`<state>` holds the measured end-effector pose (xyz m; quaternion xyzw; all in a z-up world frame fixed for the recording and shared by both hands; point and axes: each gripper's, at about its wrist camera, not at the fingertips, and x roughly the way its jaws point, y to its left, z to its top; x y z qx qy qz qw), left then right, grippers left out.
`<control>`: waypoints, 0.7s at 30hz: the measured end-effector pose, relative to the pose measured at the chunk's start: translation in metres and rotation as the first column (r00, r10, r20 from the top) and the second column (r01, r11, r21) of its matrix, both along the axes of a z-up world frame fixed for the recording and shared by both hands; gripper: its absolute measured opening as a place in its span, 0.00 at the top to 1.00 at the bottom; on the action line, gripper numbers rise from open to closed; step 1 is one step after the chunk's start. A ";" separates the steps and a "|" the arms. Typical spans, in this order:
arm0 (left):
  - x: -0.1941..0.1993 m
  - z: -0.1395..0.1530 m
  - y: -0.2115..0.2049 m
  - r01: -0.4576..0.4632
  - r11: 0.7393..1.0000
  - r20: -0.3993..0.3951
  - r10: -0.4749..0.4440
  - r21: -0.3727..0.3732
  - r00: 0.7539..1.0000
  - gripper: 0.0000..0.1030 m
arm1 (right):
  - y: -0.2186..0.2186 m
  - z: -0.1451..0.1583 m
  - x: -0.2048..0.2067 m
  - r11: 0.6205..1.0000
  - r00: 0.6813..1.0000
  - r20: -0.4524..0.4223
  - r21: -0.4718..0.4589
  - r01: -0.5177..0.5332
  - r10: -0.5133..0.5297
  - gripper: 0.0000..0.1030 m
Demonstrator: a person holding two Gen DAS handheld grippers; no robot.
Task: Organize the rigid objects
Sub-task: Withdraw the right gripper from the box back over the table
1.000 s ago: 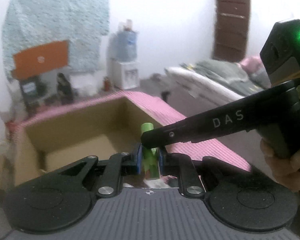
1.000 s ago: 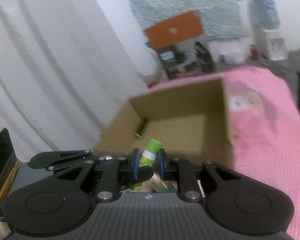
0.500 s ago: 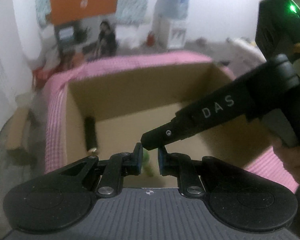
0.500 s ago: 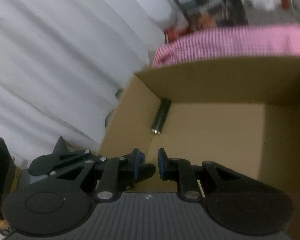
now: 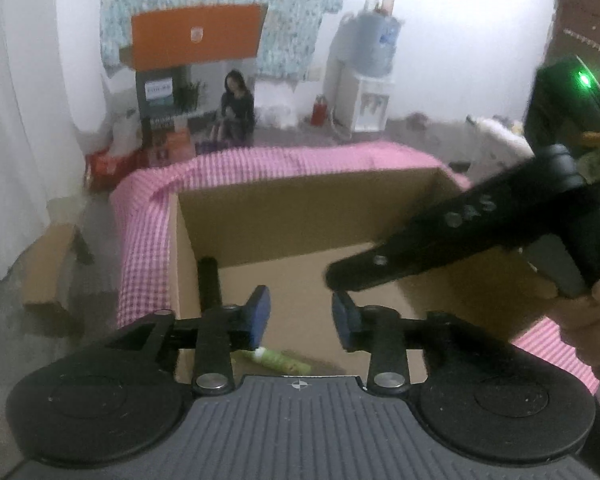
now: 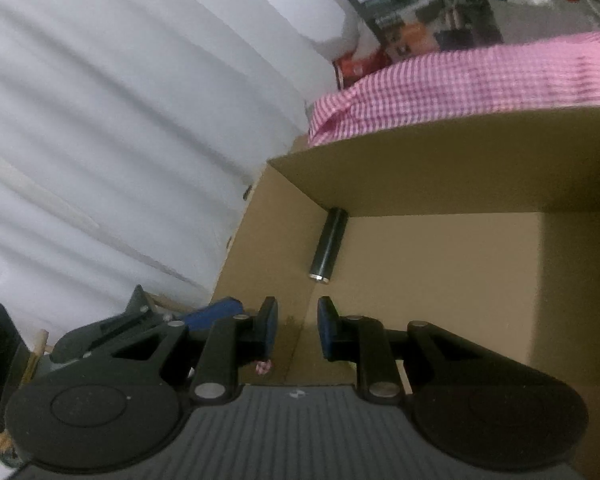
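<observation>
Green tube (image 5: 278, 360) lies in cardboard box (image 5: 300, 204), lower centre; left gripper (image 5: 300, 312) jaws opening, empty; right gripper (image 6: 298, 328) narrow, empty. Release step; next, fetch another item.

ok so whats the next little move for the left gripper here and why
Probably lift the left gripper up and back out of the cardboard box. Its jaws are opening with nothing between them, and the green tube already lies on the box floor below, beside the black cylinder. The right gripper looks empty too, so both seem free to fetch more.
</observation>
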<state>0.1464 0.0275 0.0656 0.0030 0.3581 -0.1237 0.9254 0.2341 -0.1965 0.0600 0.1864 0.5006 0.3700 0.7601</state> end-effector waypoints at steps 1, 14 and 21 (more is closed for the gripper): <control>-0.005 0.003 -0.002 0.006 1.000 0.011 -0.006 -0.006 1.000 0.61 | -0.007 0.003 -0.006 1.000 1.000 0.009 0.006 0.006 -0.006 0.77; -0.076 0.021 -0.034 0.131 0.989 0.131 -0.122 -0.066 0.984 0.13 | -0.128 0.031 -0.138 0.975 0.970 0.144 0.136 0.177 -0.196 0.48; -0.097 -0.007 -0.084 0.299 0.953 0.089 -0.294 -0.049 0.952 0.08 | -0.181 0.005 -0.188 0.929 0.929 0.107 0.152 0.337 -0.355 0.47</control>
